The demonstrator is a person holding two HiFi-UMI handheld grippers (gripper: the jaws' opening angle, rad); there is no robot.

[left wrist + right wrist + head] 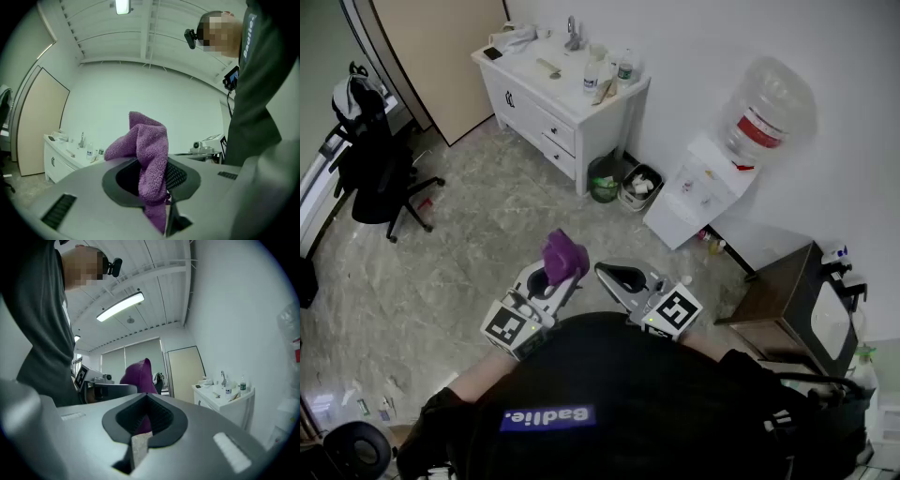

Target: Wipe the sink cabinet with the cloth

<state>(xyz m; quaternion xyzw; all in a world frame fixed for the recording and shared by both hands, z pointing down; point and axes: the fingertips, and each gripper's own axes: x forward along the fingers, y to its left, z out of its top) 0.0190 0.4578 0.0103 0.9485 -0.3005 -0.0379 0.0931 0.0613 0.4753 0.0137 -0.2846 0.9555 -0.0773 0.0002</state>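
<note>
A purple cloth (564, 254) sticks up out of my left gripper (551, 279), which is shut on the cloth. In the left gripper view the cloth (147, 154) runs down between the jaws of the left gripper (152, 176). My right gripper (619, 277) is held beside it, shut and holding nothing. In the right gripper view the right gripper (146, 416) has the cloth (138, 376) showing behind it. The white sink cabinet (546, 103) stands against the far wall, well away from both grippers, with a faucet (572, 33) and bottles (623, 67) on top. It is also visible as the sink cabinet (61, 157) and sink cabinet (225, 401).
A black office chair (370, 159) stands at the left by a beige door (441, 56). Two small bins (605, 178) sit right of the cabinet. A water dispenser (712, 183) leans on the right wall, and a dark brown side cabinet (783, 300) is nearer. Marble floor lies between.
</note>
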